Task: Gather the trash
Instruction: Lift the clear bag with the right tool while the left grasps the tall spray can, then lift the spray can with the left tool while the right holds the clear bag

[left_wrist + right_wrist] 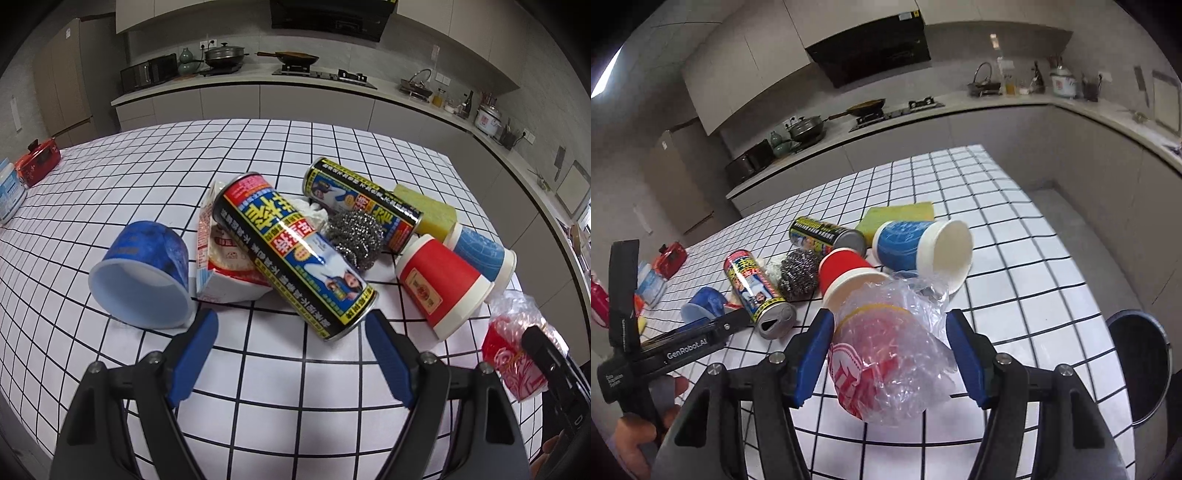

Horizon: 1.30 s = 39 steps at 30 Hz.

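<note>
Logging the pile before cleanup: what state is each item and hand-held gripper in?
Left hand-held gripper: open, empty.
Right hand-held gripper: around plastic-wrapped cup; grip unclear.
Near can: lying down, opened.
Far can: lying down.
Red cup: tipped over.
Blue cup: tipped over.
Blue tub: on its side, empty.

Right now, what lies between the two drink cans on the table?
A steel scourer and crumpled white tissue lie between the near can and the far can, seen best in the left wrist view.
</note>
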Each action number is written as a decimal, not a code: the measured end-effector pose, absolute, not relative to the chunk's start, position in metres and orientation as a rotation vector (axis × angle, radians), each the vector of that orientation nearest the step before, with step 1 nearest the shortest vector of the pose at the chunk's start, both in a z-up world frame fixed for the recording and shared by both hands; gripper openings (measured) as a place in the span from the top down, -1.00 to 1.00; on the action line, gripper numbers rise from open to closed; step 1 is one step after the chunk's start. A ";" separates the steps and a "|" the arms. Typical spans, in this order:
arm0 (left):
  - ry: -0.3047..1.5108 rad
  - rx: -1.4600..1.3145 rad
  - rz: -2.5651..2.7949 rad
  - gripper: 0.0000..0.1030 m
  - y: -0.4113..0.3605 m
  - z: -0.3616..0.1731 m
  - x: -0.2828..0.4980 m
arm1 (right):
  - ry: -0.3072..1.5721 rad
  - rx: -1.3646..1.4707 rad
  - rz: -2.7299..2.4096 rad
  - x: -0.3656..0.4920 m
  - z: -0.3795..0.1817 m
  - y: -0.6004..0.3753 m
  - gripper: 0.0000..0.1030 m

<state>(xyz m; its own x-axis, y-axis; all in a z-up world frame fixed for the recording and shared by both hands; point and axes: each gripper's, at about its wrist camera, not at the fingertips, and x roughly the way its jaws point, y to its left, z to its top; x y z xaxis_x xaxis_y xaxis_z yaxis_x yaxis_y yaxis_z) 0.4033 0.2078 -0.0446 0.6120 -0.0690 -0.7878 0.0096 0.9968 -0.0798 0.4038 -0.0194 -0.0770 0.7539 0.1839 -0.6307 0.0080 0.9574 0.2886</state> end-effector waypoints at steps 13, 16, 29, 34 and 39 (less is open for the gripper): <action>0.932 -0.136 0.000 -0.61 0.205 -0.047 0.416 | 0.557 0.222 -0.120 0.394 -0.047 -0.059 -0.26; 0.935 -0.151 0.024 -0.61 0.203 -0.050 0.422 | 0.553 0.198 -0.166 0.397 -0.048 -0.062 -0.25; 0.986 -0.236 0.077 -0.68 0.204 -0.067 0.451 | 0.573 0.204 -0.163 0.410 -0.059 -0.072 -0.25; 0.978 -0.304 0.040 -0.43 0.214 -0.073 0.449 | 0.581 0.210 -0.157 0.413 -0.061 -0.074 -0.25; 0.959 -0.328 0.015 -0.19 0.220 -0.075 0.441 | 0.588 0.221 -0.157 0.414 -0.064 -0.077 -0.25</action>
<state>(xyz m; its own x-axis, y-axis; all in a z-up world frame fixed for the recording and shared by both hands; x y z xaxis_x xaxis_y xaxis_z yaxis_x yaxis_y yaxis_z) 0.4413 0.2204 -0.0748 0.5781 -0.1318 -0.8053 -0.1570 0.9504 -0.2684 0.4136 -0.0769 -0.0636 0.8213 -0.0834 -0.5644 0.2087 0.9646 0.1612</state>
